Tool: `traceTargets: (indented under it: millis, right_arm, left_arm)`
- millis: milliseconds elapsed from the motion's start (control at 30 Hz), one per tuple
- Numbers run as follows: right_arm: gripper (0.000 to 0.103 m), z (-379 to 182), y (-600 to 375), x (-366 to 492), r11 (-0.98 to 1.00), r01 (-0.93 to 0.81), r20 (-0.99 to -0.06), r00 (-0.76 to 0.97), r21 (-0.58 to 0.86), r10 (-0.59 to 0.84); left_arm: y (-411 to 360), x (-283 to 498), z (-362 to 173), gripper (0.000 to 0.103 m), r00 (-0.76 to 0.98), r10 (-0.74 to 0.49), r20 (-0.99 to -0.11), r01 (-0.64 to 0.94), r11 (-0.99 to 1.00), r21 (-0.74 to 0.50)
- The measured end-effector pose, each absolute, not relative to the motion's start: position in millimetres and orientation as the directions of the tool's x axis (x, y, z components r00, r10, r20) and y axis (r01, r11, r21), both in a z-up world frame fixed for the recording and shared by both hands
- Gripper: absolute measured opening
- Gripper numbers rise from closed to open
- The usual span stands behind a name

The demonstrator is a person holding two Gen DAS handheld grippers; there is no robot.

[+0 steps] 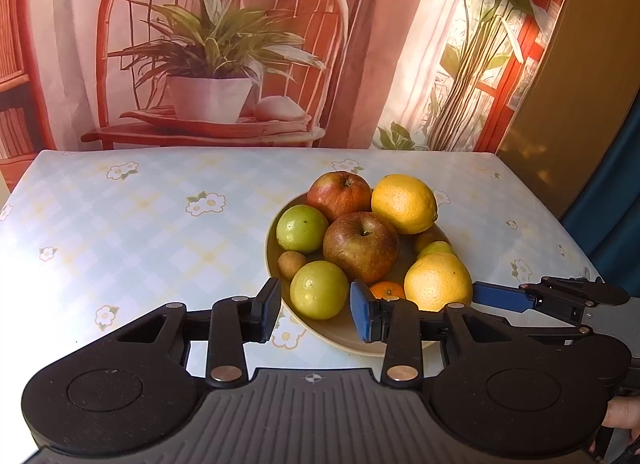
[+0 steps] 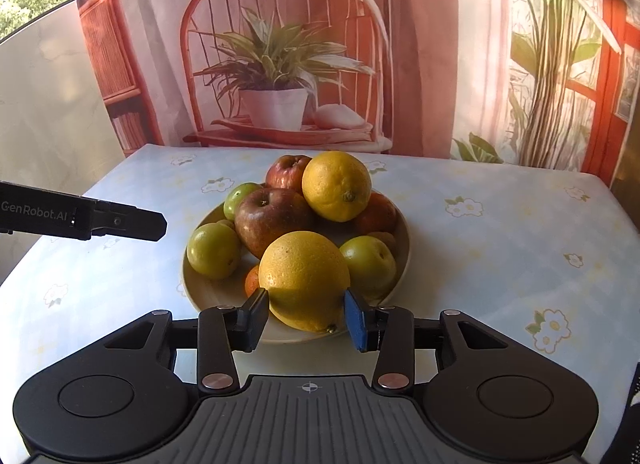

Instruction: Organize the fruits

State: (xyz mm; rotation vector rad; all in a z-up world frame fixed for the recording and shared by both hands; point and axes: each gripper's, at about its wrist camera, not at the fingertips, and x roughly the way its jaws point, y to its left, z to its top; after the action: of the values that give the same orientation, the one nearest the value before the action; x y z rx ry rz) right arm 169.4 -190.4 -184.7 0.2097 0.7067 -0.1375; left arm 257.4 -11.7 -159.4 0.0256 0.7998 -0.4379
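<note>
In the right wrist view the right gripper [image 2: 306,318] stands at the near rim of the plate [image 2: 208,292] with the nearest yellow citrus [image 2: 304,276] between its fingers; both pads sit right at the fruit's flanks, but whether they actually press on it is hard to make out, so I cannot tell if it is grasped. The citrus's lower part hangs over the plate rim and hides a small orange fruit [image 2: 253,282] behind it, of which only a sliver shows. In the left wrist view the left gripper [image 1: 316,314] hovers at the plate's near left edge, its jaws parted and released around nothing, with a green round fruit [image 1: 319,290] seen in the gap behind them. The right gripper's blue finger [image 1: 500,298] reaches in from the right of that view beside the citrus, and a bit of a hand [image 1: 622,414] is cut off at the lower right corner. The pale plate rests on the surface [image 1: 120,232], which wears a light checked cloth with small flowers. Heaped on the plate are two more green fruits, a small brown fruit [image 1: 291,264], two red-brown apples [image 1: 361,246], and a second yellow citrus [image 1: 404,203] at the far side; further fruit at the back right is mostly hidden. Beyond the surface hangs a printed backdrop [image 1: 220,63] showing a chair and a potted plant.
</note>
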Motion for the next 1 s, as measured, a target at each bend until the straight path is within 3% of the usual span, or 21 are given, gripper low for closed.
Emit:
traceTargets:
  millis: [300, 433, 700, 833, 1000]
  right_arm:
    - [0.04, -183, -193, 174, 0.963, 0.211, -0.641, 0.765, 0.168, -0.056]
    - [0.043, -184, -191, 174, 0.961, 0.222, -0.654, 0.754, 0.168, -0.06]
    - [0.043, -184, -191, 166, 0.96, 0.232, -0.658, 0.749, 0.153, -0.076]
    - [0.048, -179, -190, 161, 0.962, 0.236, -0.65, 0.754, 0.137, -0.093]
    - [0.061, -164, -190, 152, 0.958, 0.254, -0.63, 0.768, 0.135, -0.115]
  left_arm:
    - [-13, 249, -158, 0.041, 0.631, -0.358, -0.688, 0.403, 0.909, -0.104]
    - [-10, 246, -155, 0.053, 0.64, -0.359, -0.68, 0.394, 0.912, -0.11]
    - [-8, 241, -152, 0.054, 0.654, -0.342, -0.675, 0.387, 0.918, -0.09]
    - [-7, 235, -146, 0.059, 0.666, -0.332, -0.667, 0.382, 0.921, -0.078]
    - [-2, 227, -135, 0.076, 0.694, -0.322, -0.644, 0.375, 0.925, -0.059]
